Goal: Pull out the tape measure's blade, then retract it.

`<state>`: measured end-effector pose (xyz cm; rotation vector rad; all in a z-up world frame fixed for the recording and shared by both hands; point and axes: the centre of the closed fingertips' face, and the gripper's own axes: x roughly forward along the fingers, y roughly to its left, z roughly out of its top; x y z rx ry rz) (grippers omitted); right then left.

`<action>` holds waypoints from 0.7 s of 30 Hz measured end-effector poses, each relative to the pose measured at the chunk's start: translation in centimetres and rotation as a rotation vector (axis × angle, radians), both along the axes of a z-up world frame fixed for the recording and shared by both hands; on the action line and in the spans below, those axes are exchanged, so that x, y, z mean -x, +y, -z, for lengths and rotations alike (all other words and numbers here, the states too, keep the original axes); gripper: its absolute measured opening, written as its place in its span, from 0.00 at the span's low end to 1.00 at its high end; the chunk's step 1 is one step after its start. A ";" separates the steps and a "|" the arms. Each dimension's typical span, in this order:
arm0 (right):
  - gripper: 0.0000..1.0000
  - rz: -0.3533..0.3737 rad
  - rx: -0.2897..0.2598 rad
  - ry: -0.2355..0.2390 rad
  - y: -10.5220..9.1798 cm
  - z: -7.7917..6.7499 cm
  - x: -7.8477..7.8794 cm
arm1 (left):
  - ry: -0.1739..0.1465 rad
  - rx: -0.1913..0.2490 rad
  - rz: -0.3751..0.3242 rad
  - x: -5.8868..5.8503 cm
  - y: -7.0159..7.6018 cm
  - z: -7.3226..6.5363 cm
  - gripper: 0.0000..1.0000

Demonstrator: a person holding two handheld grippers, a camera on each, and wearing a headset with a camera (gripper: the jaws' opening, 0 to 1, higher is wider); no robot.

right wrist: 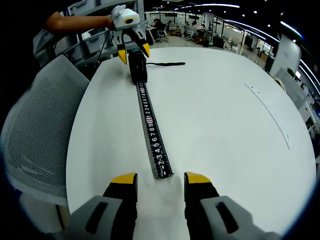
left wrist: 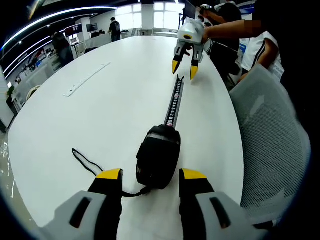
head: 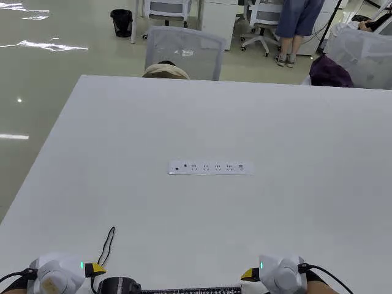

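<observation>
Closest in the left gripper view is the left gripper (left wrist: pixel 150 175), jaws apart, with the black tape measure (left wrist: pixel 157 155) lying on the white table (head: pixel 275 122) between their tips (I cannot see them pressing it). Its blade (right wrist: pixel 151 130) lies pulled out flat toward 12 o'clock. The blade end is just before the right gripper (right wrist: pixel 161 179), whose jaws are also apart. I count one tape measure, two grippers, and one power strip (left wrist: pixel 86 80) at 10 o'clock.

Bright, even light from ceiling strips (left wrist: pixel 60 17); glare streaks the floor (head: pixel 49 92) far left. Table (head: pixel 275 122) almost shadowless, faint shade under the tape measure (left wrist: pixel 158 157). Gripper views bend at the edges.
</observation>
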<state>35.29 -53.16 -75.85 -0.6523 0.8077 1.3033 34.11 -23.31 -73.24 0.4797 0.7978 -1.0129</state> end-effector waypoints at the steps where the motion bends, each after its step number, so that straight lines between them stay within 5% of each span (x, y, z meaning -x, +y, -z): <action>1: 0.37 0.005 -0.002 -0.003 -0.1 -0.1 0.1 | -0.001 0.007 -0.010 0.1 0.0 -0.2 0.43; 11: 0.48 0.137 -0.018 -0.042 -1.0 -1.5 1.1 | -0.047 0.119 -0.172 1.0 0.2 -2.4 0.51; 21: 0.60 0.269 -0.067 -0.051 -1.3 -2.6 3.2 | -0.085 0.154 -0.294 2.8 0.6 -3.9 0.60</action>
